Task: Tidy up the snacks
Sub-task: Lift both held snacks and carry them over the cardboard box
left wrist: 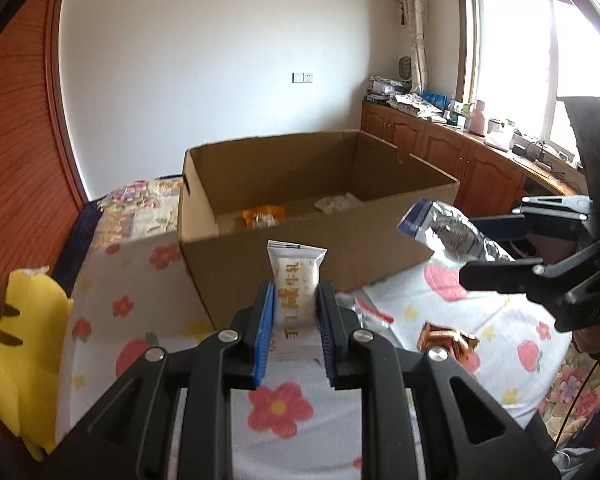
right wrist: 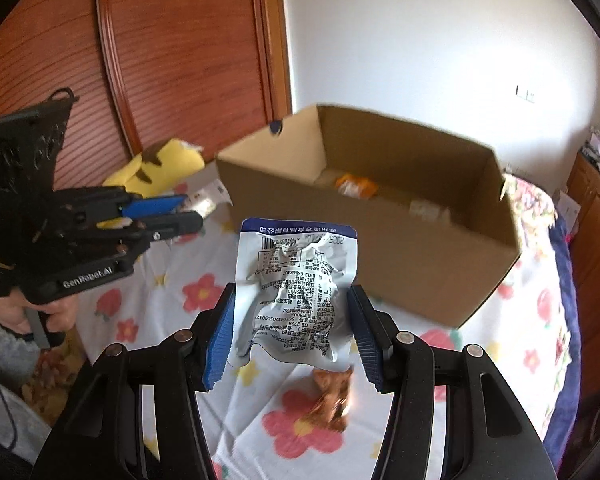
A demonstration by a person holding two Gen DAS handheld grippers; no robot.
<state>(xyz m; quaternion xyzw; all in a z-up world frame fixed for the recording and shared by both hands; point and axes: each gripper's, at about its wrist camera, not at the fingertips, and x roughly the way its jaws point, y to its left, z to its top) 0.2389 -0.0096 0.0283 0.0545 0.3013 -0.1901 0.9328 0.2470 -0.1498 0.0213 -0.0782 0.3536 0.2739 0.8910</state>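
An open cardboard box (left wrist: 300, 256) (right wrist: 400, 256) stands on a flower-print bedsheet. Inside lie an orange snack (left wrist: 262, 216) (right wrist: 356, 185) and a pale snack (left wrist: 338, 202) (right wrist: 428, 210). My left gripper (left wrist: 294, 300) is shut on a white snack packet (left wrist: 296, 276) just in front of the box; it also shows in the right wrist view (right wrist: 172, 214). My right gripper (right wrist: 292, 312) is shut on a crumpled silver-and-blue packet (right wrist: 296, 288) (left wrist: 448, 232), held above the sheet near the box's right corner. The right gripper also shows in the left wrist view (left wrist: 488, 248).
A brown snack (left wrist: 446, 340) (right wrist: 334, 396) and a red-and-silver wrapper (left wrist: 370, 312) lie on the sheet (left wrist: 276, 404). A yellow plush toy (left wrist: 24, 344) (right wrist: 156, 168) sits at the left. Wooden cabinets (left wrist: 440, 148) with clutter run under the window.
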